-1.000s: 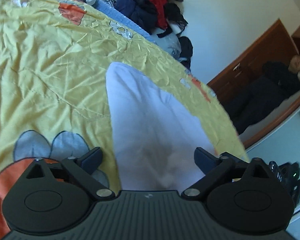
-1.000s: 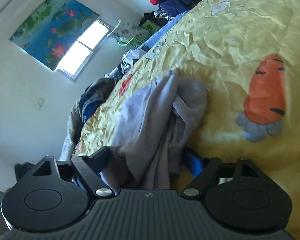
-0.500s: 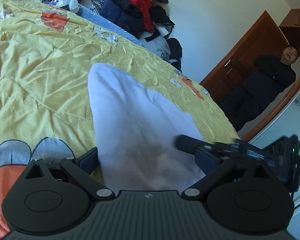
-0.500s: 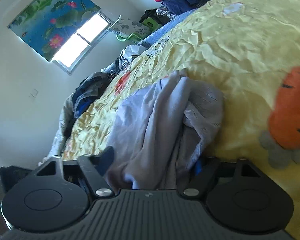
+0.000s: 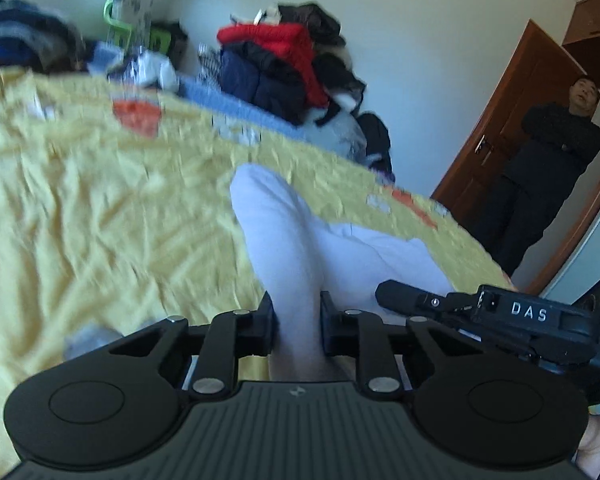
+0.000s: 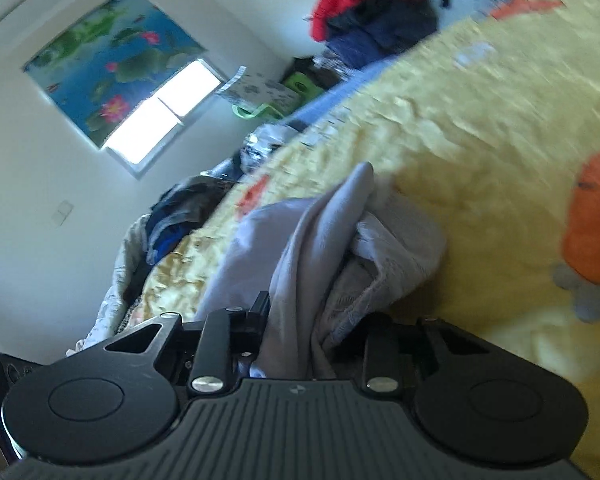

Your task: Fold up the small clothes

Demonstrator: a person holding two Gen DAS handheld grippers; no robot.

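Observation:
A small pale lilac garment [image 5: 284, 236] lies on the yellow bedspread [image 5: 100, 208]. My left gripper [image 5: 296, 320] is shut on its near edge, with a ridge of cloth rising between the jaws. In the right wrist view the same garment [image 6: 320, 248] is bunched and lifted, and my right gripper [image 6: 300, 332] is shut on a fold of it. The right gripper's body shows in the left wrist view [image 5: 500, 320], just to the right of the left one.
A pile of red and dark clothes [image 5: 284, 68] sits at the bed's far end. More clothes [image 6: 180, 216] lie along the bed's left side. A man in black [image 5: 540, 176] stands by the brown door [image 5: 500, 128]. A window [image 6: 160, 116] is on the wall.
Both grippers have closed on the garment, which was lying between open jaws before. The cloth is now pulled up into folds. Both views swung upward and blurred.

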